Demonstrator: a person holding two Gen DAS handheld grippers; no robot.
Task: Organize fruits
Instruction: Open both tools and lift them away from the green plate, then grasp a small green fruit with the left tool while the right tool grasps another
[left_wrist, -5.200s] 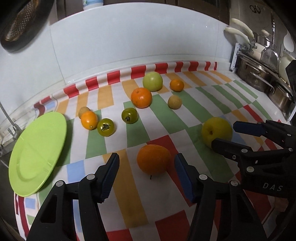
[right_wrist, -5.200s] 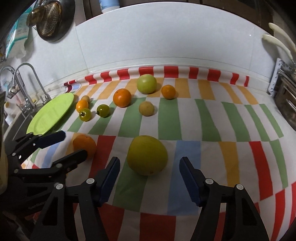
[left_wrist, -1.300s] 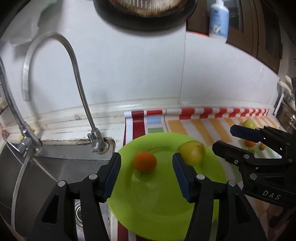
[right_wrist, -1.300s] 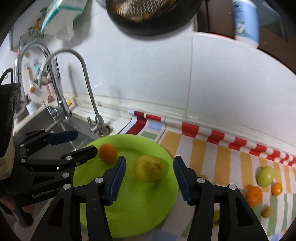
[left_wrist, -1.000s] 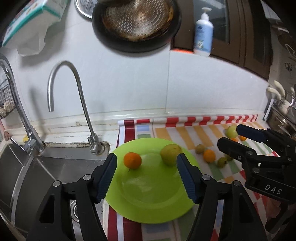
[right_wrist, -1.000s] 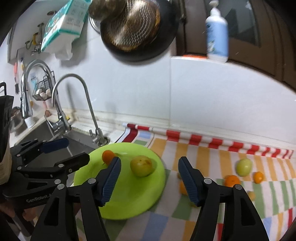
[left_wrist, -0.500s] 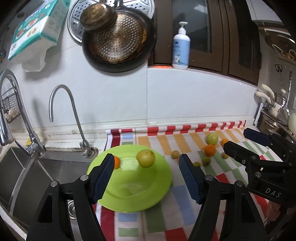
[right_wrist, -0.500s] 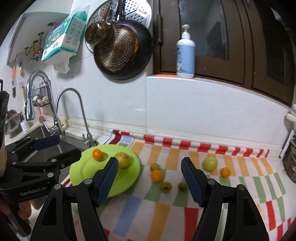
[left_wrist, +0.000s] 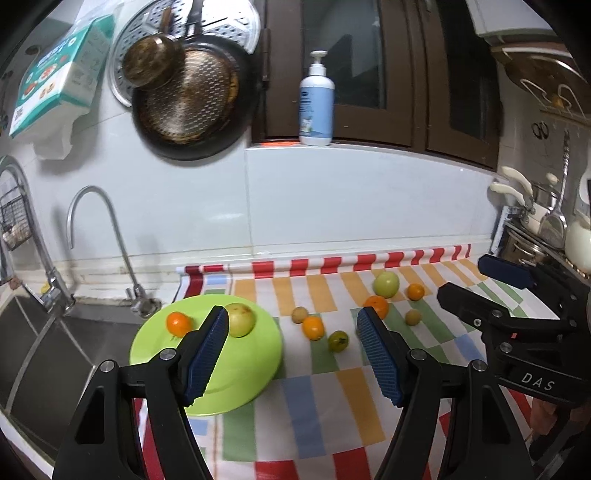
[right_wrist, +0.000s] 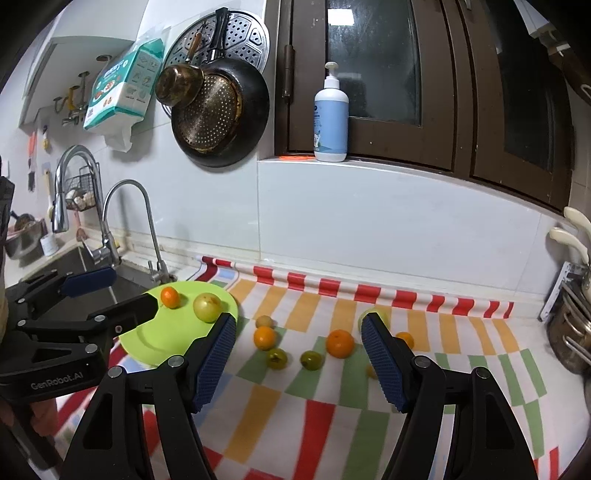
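Note:
A lime green plate (left_wrist: 236, 369) (right_wrist: 162, 332) lies at the left end of the striped cloth, beside the sink. On it sit an orange (left_wrist: 178, 322) (right_wrist: 170, 297) and a large yellow-green fruit (left_wrist: 241, 319) (right_wrist: 207, 306). Several small fruits lie loose on the cloth to the right, among them an orange (left_wrist: 376, 305) (right_wrist: 340, 343), a green apple (left_wrist: 386, 284) and a small green fruit (left_wrist: 338, 340) (right_wrist: 311, 360). My left gripper (left_wrist: 291, 354) and right gripper (right_wrist: 299, 363) are both open, empty and raised well back from the counter.
A steel sink (left_wrist: 40, 354) with a curved tap (left_wrist: 110, 236) lies left of the plate. Pans (right_wrist: 218, 110) hang on the wall and a soap bottle (right_wrist: 331, 118) stands on the ledge. Steel pots (left_wrist: 532, 236) stand at the far right.
Both grippers let go of the orange and the yellow-green fruit on the plate, then pulled back and up from the counter, so the whole kitchen wall has come into view.

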